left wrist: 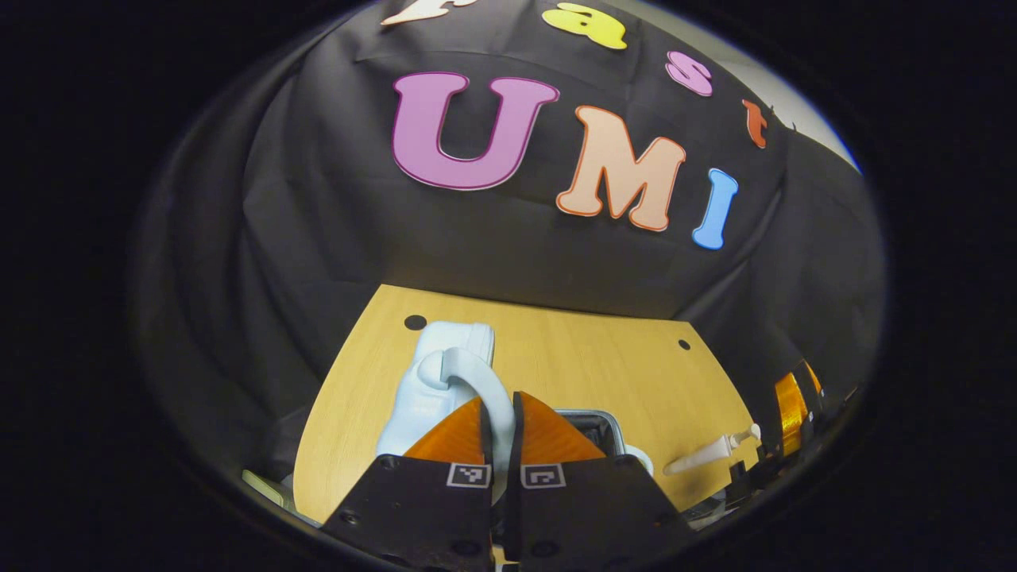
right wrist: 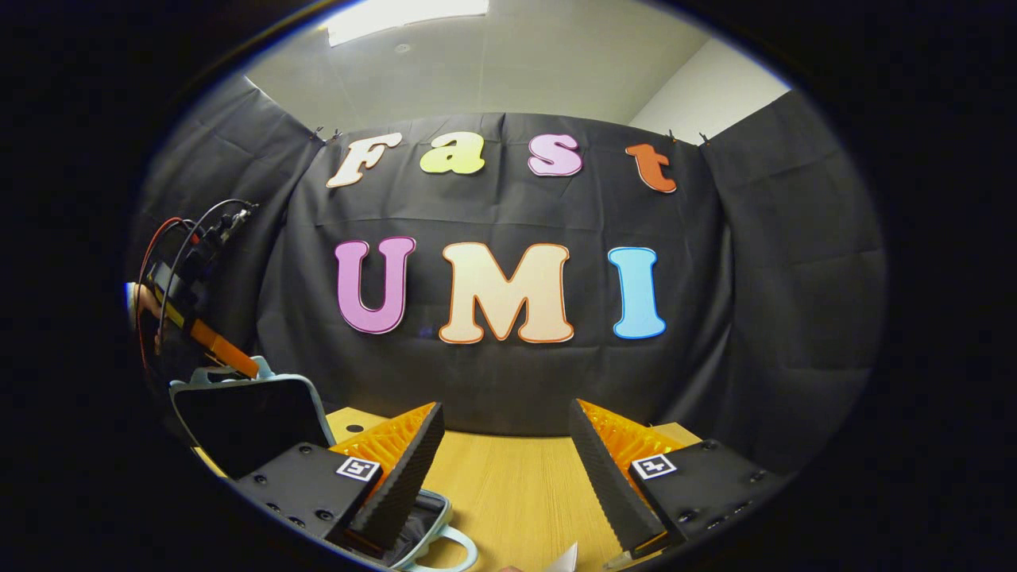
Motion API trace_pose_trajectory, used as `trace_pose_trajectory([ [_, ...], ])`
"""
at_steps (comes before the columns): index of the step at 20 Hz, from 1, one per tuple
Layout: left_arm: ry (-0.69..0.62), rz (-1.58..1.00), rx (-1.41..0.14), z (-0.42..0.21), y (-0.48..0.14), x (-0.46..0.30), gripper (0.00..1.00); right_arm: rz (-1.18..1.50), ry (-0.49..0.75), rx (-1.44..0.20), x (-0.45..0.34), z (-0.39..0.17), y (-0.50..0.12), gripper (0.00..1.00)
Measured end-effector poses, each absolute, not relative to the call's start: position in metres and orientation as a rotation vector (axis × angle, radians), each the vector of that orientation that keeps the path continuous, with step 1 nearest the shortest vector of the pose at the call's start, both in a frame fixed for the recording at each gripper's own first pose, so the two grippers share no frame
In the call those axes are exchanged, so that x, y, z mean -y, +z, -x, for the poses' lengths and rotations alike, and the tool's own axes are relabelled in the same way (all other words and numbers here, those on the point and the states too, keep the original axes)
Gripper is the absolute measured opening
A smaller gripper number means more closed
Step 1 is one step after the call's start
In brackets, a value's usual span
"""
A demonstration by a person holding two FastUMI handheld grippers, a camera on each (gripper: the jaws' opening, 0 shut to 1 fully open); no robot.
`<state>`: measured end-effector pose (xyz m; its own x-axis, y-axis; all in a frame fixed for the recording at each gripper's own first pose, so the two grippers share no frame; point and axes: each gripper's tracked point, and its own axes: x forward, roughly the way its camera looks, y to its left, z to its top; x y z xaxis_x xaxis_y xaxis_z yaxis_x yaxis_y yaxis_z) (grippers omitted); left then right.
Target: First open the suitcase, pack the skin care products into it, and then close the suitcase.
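Observation:
The light blue suitcase [left wrist: 433, 381] stands on the wooden table [left wrist: 572, 349]. My left gripper [left wrist: 499, 397] is shut on its curved handle [left wrist: 469, 365], which runs down between the two fingers. In the right gripper view the suitcase lid [right wrist: 246, 421] is raised, dark lining facing me, and the left gripper [right wrist: 230, 359] holds it at the top edge. The suitcase base [right wrist: 429, 516] lies open below my left finger. My right gripper [right wrist: 505, 407] hangs open over the table with nothing between its fingers. A cream skin care bottle [left wrist: 711, 454] lies on its side to the right.
The table [right wrist: 508, 492] stretches bare and wooden ahead of the right gripper up to the black cloth wall. A small white object [right wrist: 564, 560] peeks in at the bottom edge. A hand [right wrist: 139, 306] and cables sit behind the left gripper.

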<state>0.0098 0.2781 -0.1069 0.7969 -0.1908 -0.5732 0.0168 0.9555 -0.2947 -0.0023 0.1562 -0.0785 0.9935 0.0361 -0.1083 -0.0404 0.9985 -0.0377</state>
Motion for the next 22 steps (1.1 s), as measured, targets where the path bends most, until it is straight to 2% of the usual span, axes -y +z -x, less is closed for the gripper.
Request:
trace_pose_trajectory([
  [6,0.005,0.238,-0.665,-0.009,-0.137,-0.354,0.00,0.060,0.023,-0.099,-0.164,0.003,-0.074,0.99],
  [11,0.056,0.306,-0.665,-0.010,-0.160,-0.395,0.00,0.070,0.010,-0.110,-0.164,0.004,-0.075,0.99],
  [20,0.193,0.307,-0.769,0.001,-0.229,-0.462,0.00,0.094,-0.005,-0.127,-0.163,0.006,-0.078,1.00],
  [21,0.194,0.314,-0.780,0.003,-0.235,-0.465,0.02,0.094,-0.009,-0.132,-0.162,0.006,-0.078,0.99],
  [22,0.198,0.326,-0.796,0.005,-0.242,-0.468,0.00,0.091,-0.013,-0.134,-0.162,0.007,-0.079,0.99],
])
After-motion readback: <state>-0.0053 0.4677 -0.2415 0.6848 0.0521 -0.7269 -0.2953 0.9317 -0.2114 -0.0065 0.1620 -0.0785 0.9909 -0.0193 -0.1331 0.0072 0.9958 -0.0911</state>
